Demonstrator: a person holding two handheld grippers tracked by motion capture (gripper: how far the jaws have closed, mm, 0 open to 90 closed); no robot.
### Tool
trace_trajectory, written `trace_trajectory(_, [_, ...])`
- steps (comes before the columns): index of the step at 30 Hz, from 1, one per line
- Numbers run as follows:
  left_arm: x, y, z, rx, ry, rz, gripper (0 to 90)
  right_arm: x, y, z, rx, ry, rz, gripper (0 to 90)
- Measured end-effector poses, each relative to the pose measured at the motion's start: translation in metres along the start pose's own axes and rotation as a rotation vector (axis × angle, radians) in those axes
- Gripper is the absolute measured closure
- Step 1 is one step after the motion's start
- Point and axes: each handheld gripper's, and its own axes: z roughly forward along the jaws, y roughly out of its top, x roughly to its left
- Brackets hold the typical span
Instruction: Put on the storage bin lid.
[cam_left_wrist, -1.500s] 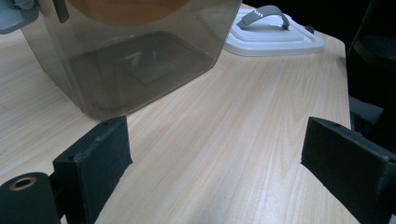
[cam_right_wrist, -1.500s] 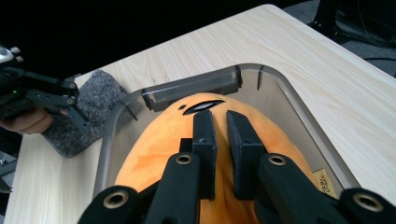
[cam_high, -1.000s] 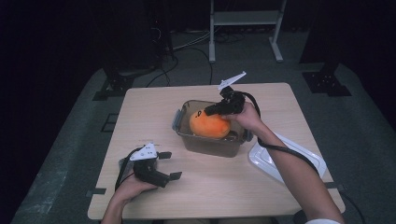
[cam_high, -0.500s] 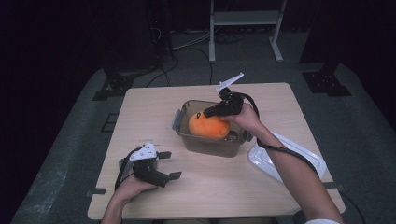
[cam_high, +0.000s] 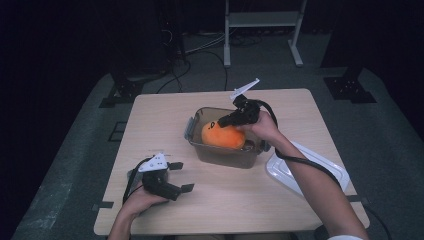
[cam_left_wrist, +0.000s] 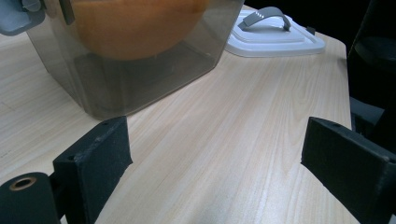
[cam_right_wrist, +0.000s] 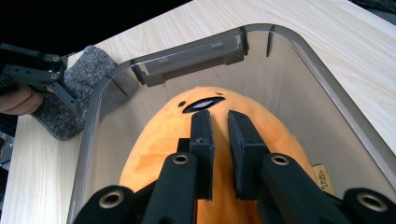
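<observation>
Orange plush toy (cam_right_wrist: 224, 154) in the bin (cam_right_wrist: 327, 98), pinched by the nearly closed right claw (cam_right_wrist: 218, 122).

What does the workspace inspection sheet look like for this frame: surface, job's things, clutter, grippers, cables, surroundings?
Surface: light wooden table, bare apart from the items below.
Job's things: orange plush toy lies inside the translucent bin; white lid with grey handle lies on the table beside the bin.
Clutter: nothing seen.
Grippers: right gripper nearly closed, pinching the plush's top inside the bin; left gripper rests on the table near the front edge, jaws wide apart, nothing between them.
Cables: a black cable trails along the right forearm; more cables on the floor behind the table.
Surroundings: dark room, grey floor mat, white metal stand behind.
</observation>
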Motion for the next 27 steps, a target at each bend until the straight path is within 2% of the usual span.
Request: trace_trajectory(27, [0.0, 0.0003, -0.0004, -0.003, 0.002, 0.0, 7.5, 0.0035, -0.001, 0.0042, 0.033, 0.004, -0.005, 80.2])
